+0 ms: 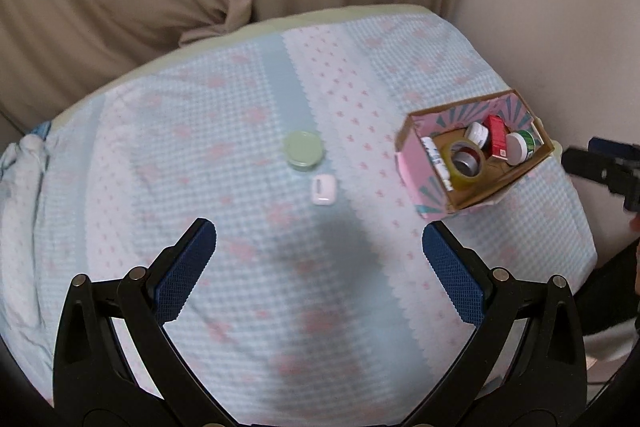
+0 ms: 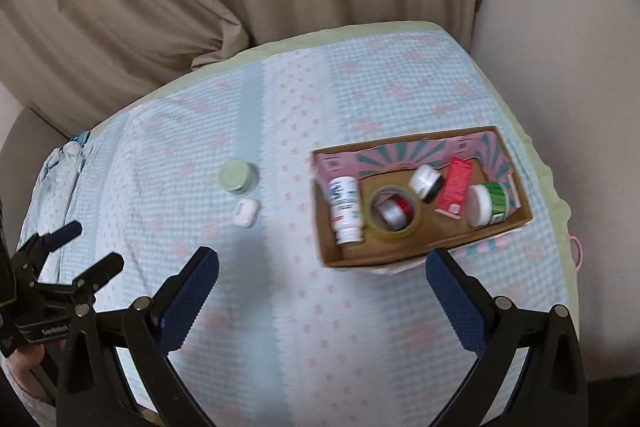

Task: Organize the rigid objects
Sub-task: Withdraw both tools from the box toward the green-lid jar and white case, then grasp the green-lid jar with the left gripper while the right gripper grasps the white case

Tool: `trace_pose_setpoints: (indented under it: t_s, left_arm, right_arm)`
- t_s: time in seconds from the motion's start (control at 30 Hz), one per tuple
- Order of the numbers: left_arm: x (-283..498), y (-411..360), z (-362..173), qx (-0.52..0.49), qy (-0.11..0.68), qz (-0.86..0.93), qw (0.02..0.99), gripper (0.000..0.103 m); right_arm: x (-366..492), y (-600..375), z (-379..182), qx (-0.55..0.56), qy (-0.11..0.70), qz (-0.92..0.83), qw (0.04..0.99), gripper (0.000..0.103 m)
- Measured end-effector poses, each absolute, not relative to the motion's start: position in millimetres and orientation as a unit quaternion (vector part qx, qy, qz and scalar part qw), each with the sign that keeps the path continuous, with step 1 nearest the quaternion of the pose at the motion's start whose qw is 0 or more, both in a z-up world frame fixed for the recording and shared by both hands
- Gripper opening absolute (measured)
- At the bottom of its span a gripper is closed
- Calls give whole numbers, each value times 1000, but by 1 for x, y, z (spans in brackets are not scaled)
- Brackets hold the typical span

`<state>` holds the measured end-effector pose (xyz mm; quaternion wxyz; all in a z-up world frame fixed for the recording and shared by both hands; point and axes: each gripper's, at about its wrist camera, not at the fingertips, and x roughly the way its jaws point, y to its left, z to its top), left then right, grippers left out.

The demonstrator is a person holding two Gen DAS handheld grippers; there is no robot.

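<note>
Both tongs hang empty with jaws wide apart: the left tongs [image 1: 319, 241] face the two loose pieces, the right tongs [image 2: 322, 269] sit near the cardboard box [image 2: 424, 254], which suggests one fetches while the other tends the box. A green-lidded jar [image 1: 303, 150] and a white earbud case [image 1: 323, 189] lie just beside each other on the quilted bed cover [image 1: 240, 307], well apart from the box. Only the right wrist view looks squarely down into it, showing a white bottle [image 2: 345, 205], a tape roll [image 2: 394, 213], a red carton [image 2: 455, 193] and a green tub [image 2: 489, 203]; the left wrist view shows these crowded and partly hidden
</note>
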<state>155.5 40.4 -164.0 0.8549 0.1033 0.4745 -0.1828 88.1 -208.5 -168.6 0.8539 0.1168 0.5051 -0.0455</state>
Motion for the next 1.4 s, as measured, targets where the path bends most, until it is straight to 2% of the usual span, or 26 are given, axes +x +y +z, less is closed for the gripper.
trace_pose_setpoints:
  t_s: [0.3, 0.6, 1.07, 1.27, 1.33, 1.4]
  left_arm:
    - [193, 94, -158, 119, 461, -229, 849, 103]
    - [247, 96, -190, 151, 473, -282, 821, 103]
    - [325, 30, -302, 228, 524, -336, 749, 103]
    - [357, -11, -352, 297, 516, -377, 709, 103]
    - [364, -26, -370, 320, 510, -396, 693, 103]
    - [370, -36, -387, 335, 511, -406, 680, 102]
  right_arm:
    - [86, -128, -172, 121, 504, -61, 853, 103]
    - [106, -82, -202, 104, 523, -69, 843, 103]
    - [166, -58, -292, 141, 530, -93, 831, 103]
    - [205, -49, -346, 103, 538, -103, 830, 103]
    - [218, -49, -365, 107, 541, -103, 828, 98]
    - [228, -51, -380, 112, 543, -106, 826, 97]
